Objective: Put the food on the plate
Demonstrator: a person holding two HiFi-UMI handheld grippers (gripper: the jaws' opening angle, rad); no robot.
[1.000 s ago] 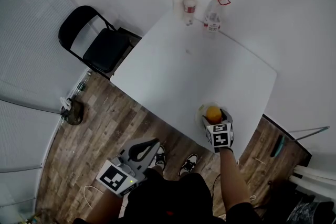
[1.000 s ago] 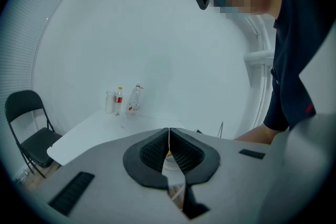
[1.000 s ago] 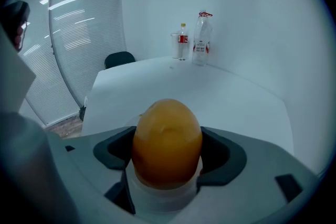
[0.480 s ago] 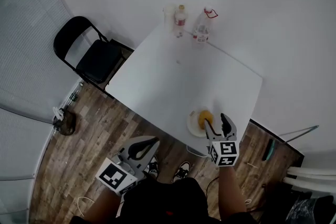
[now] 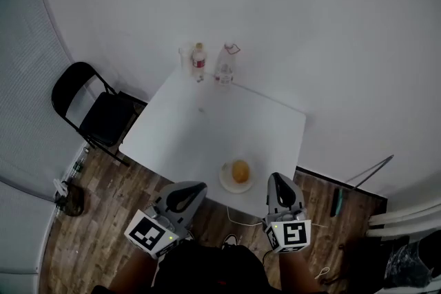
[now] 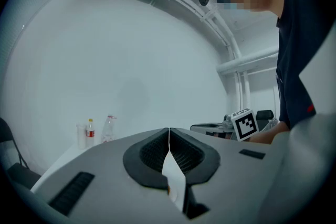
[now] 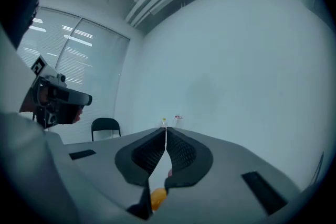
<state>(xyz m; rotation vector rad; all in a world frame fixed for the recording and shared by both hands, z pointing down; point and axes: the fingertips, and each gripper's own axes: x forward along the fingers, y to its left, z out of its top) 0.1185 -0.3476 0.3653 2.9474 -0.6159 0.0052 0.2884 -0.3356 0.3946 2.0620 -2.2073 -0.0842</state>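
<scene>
Food (image 5: 240,171) on plate (image 5: 224,179); probably done. Right gripper (image 5: 282,188) just closed, empty, held clear. Left gripper (image 5: 183,195) shut, empty.

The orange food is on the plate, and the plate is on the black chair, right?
No. The orange food is on the plate, but the plate sits on the white table, not the black chair; the head view shows it.
</scene>
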